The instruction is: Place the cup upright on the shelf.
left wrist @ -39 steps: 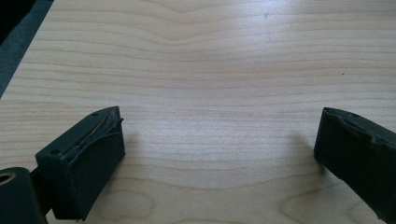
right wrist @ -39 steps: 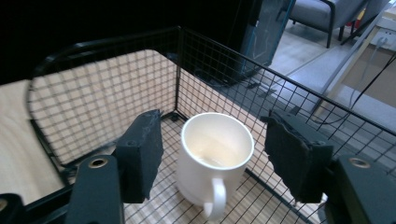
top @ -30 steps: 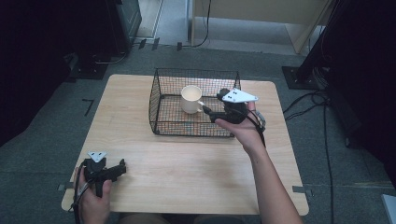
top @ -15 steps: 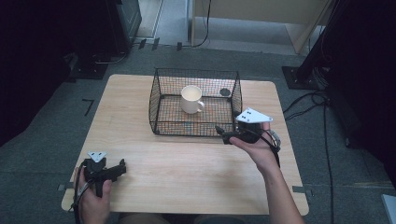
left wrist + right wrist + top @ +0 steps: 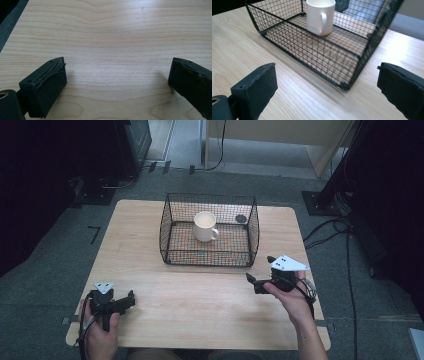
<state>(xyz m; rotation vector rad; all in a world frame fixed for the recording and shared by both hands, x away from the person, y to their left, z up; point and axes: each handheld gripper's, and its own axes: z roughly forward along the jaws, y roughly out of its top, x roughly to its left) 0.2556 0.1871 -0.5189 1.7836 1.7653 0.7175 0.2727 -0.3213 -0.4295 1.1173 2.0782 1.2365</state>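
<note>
A white mug (image 5: 204,226) (image 5: 320,15) stands upright inside a black wire basket (image 5: 172,251) (image 5: 294,37) at the back middle of the wooden table (image 5: 200,300). Its handle points to the right in the high view. My right gripper (image 5: 261,271) (image 5: 327,87) is open and empty, held over the table just off the basket's front right corner. My left gripper (image 5: 129,300) (image 5: 117,82) rests open near the front left edge, with bare wood between its jaws.
A small dark round thing (image 5: 241,219) sits at the basket's back right corner. Dark racks and cables (image 5: 345,225) lie on the floor to the right of the table.
My right gripper has pulled back out of the basket toward the front right, away from the mug, and now hangs empty over the table. The left gripper has not moved.
</note>
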